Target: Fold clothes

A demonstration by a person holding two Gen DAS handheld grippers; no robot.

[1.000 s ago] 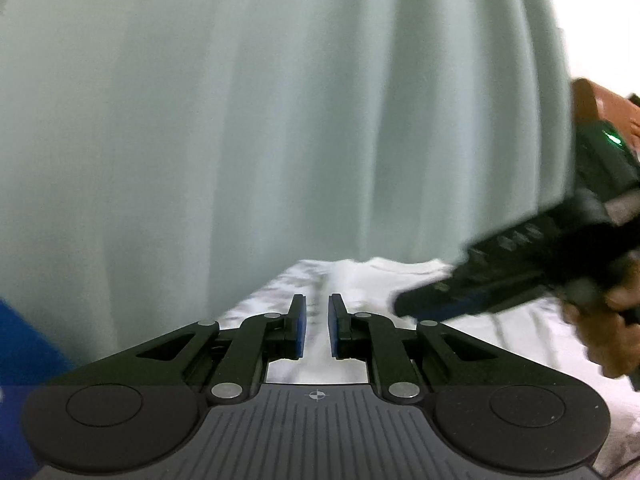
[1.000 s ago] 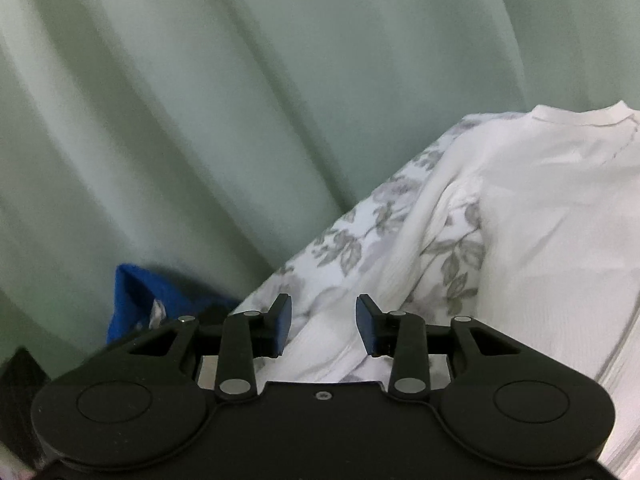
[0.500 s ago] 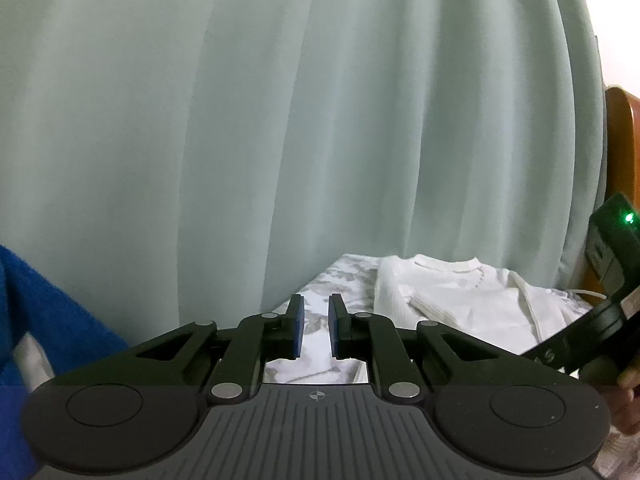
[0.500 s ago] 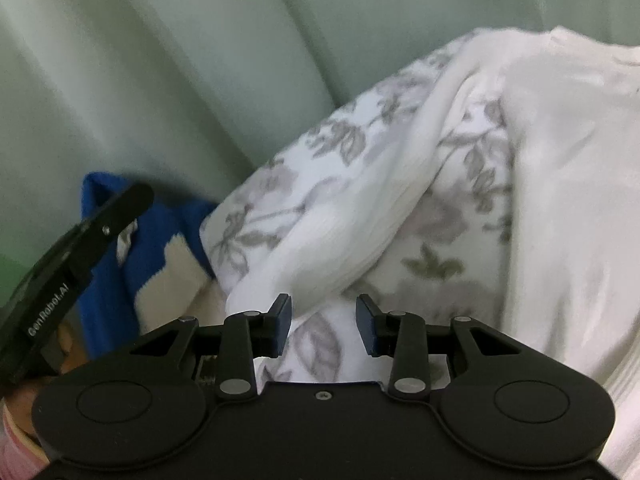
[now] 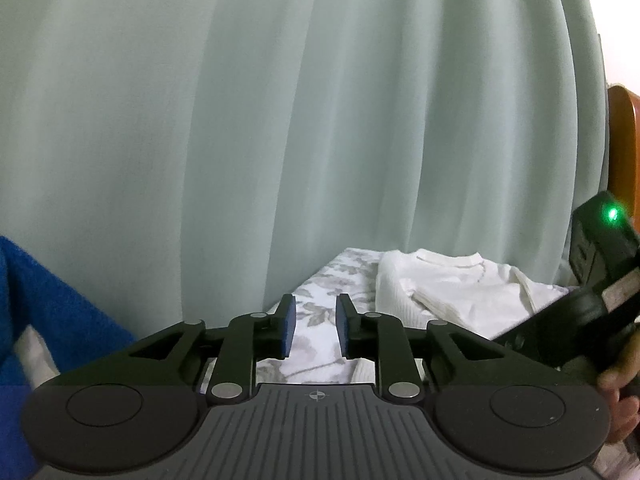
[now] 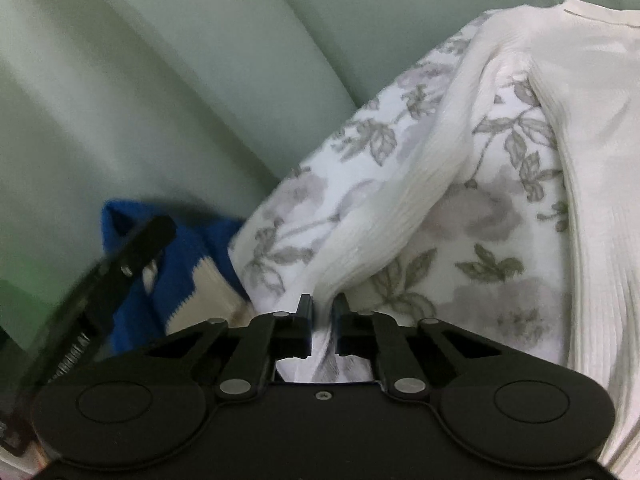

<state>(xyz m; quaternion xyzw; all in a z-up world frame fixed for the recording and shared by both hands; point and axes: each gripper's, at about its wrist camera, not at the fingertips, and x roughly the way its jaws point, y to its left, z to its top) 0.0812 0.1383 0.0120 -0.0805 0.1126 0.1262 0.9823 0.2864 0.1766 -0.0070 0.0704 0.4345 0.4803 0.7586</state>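
The white ribbed sweater [image 6: 580, 120] lies flat on the floral bed sheet [image 6: 472, 264], upper right of the frame. The right tool [image 6: 322, 320] is closing on its sleeve cuff [image 6: 340, 276] at lower centre, so it might snag sheet too, or just pinch a few ribs that slip out. The left tool [image 5: 312, 330] is opening with nothing between its pads.

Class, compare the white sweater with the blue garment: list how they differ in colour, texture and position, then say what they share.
The white sweater is plain cream and finely ribbed; the blue garment is bright blue with cream patches and looks fuzzier. The white sweater lies spread on top of the floral sheet; the blue garment is bunched beside the sheet's edge, by the green curtain. The right gripper is closing on the white sweater's sleeve end; nothing grips the blue garment. Both are knitted clothes not yet folded.
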